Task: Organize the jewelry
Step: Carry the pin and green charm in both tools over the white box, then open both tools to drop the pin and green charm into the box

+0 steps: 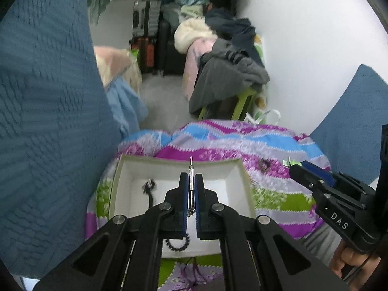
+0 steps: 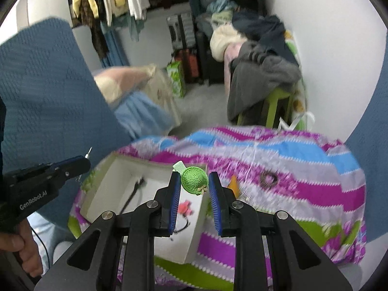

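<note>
My left gripper is shut on a thin silver hair clip and holds it above an open white box. The box holds a dark hair tie and a black bead bracelet. My right gripper is shut on a green hat-shaped hair clip, held over the box's right wall. In the right wrist view the box also holds a pink ornament. A dark ring lies on the striped cloth; it also shows in the left wrist view.
The box rests on a striped purple, blue and green cloth. A blue textured cushion rises on the left, another on the right. Behind stand a green stool with piled clothes and suitcases.
</note>
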Action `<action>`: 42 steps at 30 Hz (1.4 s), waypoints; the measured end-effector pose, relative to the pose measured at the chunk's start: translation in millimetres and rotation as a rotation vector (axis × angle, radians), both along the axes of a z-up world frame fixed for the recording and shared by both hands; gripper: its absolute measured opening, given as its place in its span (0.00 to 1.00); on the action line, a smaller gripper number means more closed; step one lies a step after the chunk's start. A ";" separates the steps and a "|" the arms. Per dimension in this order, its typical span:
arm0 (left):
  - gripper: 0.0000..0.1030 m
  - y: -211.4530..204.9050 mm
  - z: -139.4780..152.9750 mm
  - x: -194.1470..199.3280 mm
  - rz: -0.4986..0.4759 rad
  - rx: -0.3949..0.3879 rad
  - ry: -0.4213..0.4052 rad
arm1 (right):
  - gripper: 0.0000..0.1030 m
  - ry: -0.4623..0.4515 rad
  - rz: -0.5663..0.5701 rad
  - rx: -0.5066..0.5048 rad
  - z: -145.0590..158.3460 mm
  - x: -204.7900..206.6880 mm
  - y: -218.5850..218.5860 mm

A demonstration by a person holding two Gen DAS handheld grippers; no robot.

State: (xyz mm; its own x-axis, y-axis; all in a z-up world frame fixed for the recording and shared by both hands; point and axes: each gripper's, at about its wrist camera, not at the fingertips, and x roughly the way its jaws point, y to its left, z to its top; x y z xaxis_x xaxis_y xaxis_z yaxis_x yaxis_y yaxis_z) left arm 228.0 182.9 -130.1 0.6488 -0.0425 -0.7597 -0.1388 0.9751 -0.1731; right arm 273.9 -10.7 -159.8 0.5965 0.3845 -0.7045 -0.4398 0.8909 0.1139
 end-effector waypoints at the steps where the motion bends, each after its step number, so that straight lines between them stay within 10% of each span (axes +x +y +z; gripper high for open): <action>1: 0.03 3.0 -7.1 -1.2 -0.002 -0.004 0.010 | 0.21 0.016 0.005 -0.010 -7.7 0.1 3.1; 21: 0.03 8.8 -99.6 5.8 0.008 -0.039 0.170 | 0.22 0.196 0.061 -0.100 -88.5 1.6 22.4; 29: 0.05 -2.8 -84.9 7.3 -0.006 -0.020 0.137 | 0.39 0.183 0.075 -0.041 -72.6 2.2 13.6; 42: 0.11 -35.6 -55.7 12.5 0.021 -0.027 0.103 | 0.39 0.039 0.071 0.055 -19.0 5.0 -34.6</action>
State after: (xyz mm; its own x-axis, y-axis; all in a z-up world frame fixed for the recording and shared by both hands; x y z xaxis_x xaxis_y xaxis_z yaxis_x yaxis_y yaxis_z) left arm 240.5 147.3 -185.8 0.5683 -0.0512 -0.8212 -0.1774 0.9670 -0.1831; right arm 278.9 -45.3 -178.8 0.5391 0.4633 -0.7034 -0.4956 0.8497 0.1799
